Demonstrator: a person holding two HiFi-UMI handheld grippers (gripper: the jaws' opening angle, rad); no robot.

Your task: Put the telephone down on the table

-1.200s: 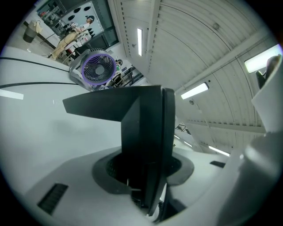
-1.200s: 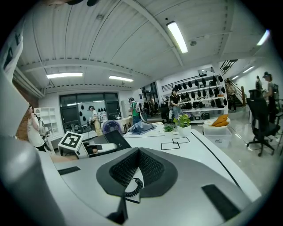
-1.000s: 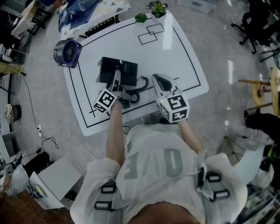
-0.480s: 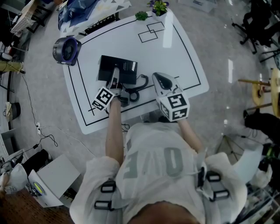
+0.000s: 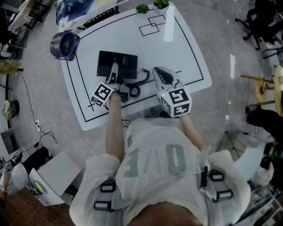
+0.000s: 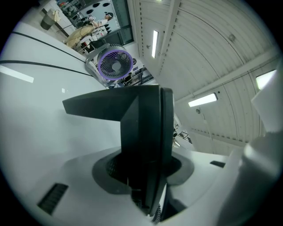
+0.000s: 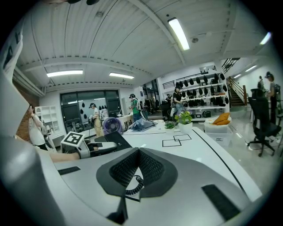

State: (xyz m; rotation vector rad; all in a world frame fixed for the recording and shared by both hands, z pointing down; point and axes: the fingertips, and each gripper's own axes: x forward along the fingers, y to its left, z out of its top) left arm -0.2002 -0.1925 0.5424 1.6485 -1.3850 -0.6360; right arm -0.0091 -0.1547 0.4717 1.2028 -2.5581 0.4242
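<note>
Around me I count:
- one purple fan (image 5: 66,44), far left
- a heap of blue cloth (image 5: 73,6) beyond it
- two small green plants (image 5: 142,8), far ahead and side by side
- a black office chair (image 5: 265,20), far right
- a white box (image 5: 55,176) on the floor at my left
- a power strip (image 5: 39,129) with its cable, near the box

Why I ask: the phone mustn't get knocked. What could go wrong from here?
1. The left gripper holds the handset right at the edge of the base. The handset may land on the base rather than on the table, or tip over on release.
2. The coiled cord lies right in front of the right gripper. It could snag there and tug the base.
</note>
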